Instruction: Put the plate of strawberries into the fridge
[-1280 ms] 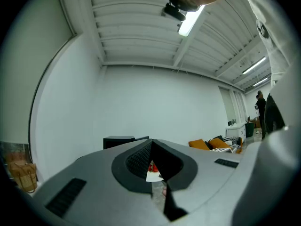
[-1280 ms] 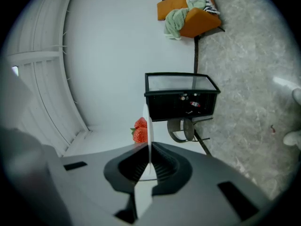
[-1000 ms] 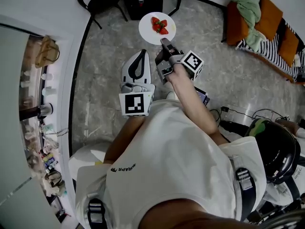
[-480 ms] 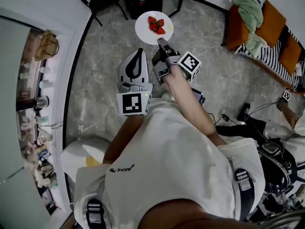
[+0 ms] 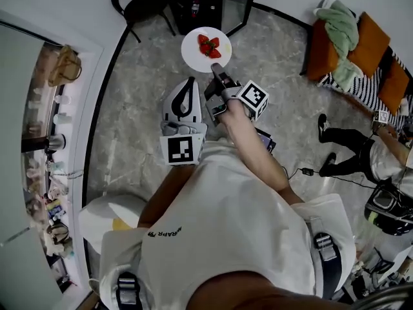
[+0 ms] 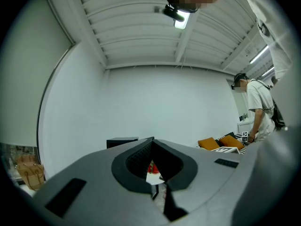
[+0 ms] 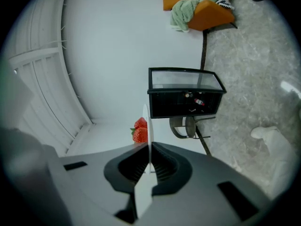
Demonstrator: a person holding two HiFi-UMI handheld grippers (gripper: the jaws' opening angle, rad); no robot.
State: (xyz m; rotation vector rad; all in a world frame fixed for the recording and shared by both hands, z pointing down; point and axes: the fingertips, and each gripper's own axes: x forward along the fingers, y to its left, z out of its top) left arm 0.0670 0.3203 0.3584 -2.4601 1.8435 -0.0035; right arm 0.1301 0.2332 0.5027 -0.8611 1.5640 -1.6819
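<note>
A white plate (image 5: 193, 51) with a few red strawberries (image 5: 208, 46) is held level over the stone floor, just short of the small black fridge (image 5: 200, 2). My right gripper (image 5: 216, 68) is shut on the plate's near rim. In the right gripper view the plate (image 7: 146, 121) stands edge-on between the jaws, the strawberries (image 7: 139, 131) to its left, and the fridge (image 7: 186, 93) is ahead with bottles inside. My left gripper (image 5: 189, 82) hangs beside the right one, shut and empty; its own view (image 6: 153, 141) shows the jaws meeting.
The fridge's glass door (image 5: 235, 5) stands open to the right. A black chair (image 5: 139, 2) is left of the fridge. An orange sofa with a green cloth (image 5: 348, 31) lies far right. Another person (image 5: 361, 154) and cables are at the right; a cluttered shelf (image 5: 51, 141) runs along the left.
The plate and both grippers have moved further toward the fridge, which shows more fully at the top. Another person's legs have come into view at the right.
</note>
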